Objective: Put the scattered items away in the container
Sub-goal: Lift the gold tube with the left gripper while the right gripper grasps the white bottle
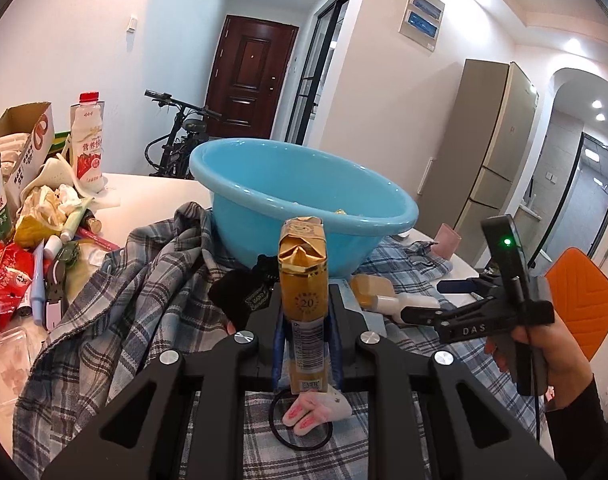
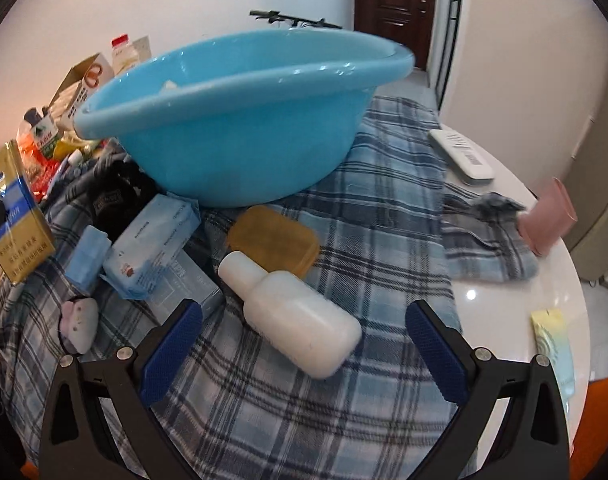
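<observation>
Your left gripper (image 1: 304, 320) is clamping a gold cigarette pack w/ a crumpled foil top (image 1: 303, 280), both blue pads pressing its sides, the pack standing upright betw. the fingers. Straight ahead of that gripper, the round light-blue plastic basin (image 1: 304, 208) is sitting on the blue-grey plaid cloth (image 1: 136, 280); the pack is staying short of the rim, not over it. Sth yellowish is showing inside the basin near the front wall, too small to ID. Just below the held pack, a small pink-and-white plush clip (image 1: 316, 410) and a black hair-tie ring (image 1: 300, 428) are lying on the cloth.

Your right gripper (image 2: 304, 344) is hanging w/ its fingers spread wide, gripping nothing. A white plastic bottle (image 2: 292, 316) is lying on its side betw. the two blue pads, apart from both. Just beyond the bottle, an amber rounded-rectangle lid box (image 2: 274, 240) is touching the bottle's cap end. Left of the bottle, a pale-blue tissue packet (image 2: 152, 248) is resting on a clear box, near the basin's base. Far right of the gripper, a white remote control (image 2: 462, 156) and a pink cup (image 2: 548, 216) are lying on the white tabletop (image 2: 504, 300).
</observation>
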`<action>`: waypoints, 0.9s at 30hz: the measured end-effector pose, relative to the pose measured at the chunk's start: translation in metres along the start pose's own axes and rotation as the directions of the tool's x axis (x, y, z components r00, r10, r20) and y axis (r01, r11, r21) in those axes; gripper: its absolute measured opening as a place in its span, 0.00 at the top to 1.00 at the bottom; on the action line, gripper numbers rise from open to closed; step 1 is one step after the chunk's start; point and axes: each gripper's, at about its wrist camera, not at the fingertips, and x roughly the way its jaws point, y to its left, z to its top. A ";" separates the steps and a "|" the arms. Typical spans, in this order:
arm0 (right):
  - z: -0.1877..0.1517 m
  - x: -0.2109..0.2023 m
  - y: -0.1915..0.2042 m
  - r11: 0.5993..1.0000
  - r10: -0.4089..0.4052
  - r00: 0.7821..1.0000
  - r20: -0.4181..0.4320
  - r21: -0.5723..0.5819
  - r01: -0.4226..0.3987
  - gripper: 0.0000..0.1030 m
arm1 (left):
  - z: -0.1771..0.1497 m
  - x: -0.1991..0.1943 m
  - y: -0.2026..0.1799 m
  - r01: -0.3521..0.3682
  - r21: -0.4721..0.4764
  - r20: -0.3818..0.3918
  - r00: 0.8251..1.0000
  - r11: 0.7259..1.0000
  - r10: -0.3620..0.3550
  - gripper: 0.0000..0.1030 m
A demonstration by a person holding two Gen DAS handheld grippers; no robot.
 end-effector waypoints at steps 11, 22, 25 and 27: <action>-0.001 0.027 -0.001 1.000 0.018 0.996 -0.088 -0.007 -0.019 0.35 | -0.002 0.007 0.004 -0.003 -0.008 -0.016 1.000 1.000 0.003 0.84; -0.009 -0.009 -0.003 0.999 0.023 1.000 0.014 0.026 -0.023 0.35 | -0.001 0.005 0.002 -0.006 -0.002 -0.016 1.000 1.000 0.006 0.84; -0.009 -0.029 -0.002 0.999 0.018 0.998 0.065 0.032 -0.020 0.35 | 0.002 0.003 -0.001 -0.008 0.008 -0.010 1.000 1.000 0.008 0.84; -0.006 -0.043 0.000 0.999 0.021 0.995 0.099 0.029 -0.024 0.35 | 0.006 0.001 -0.004 -0.010 0.020 -0.003 1.000 1.000 0.010 0.84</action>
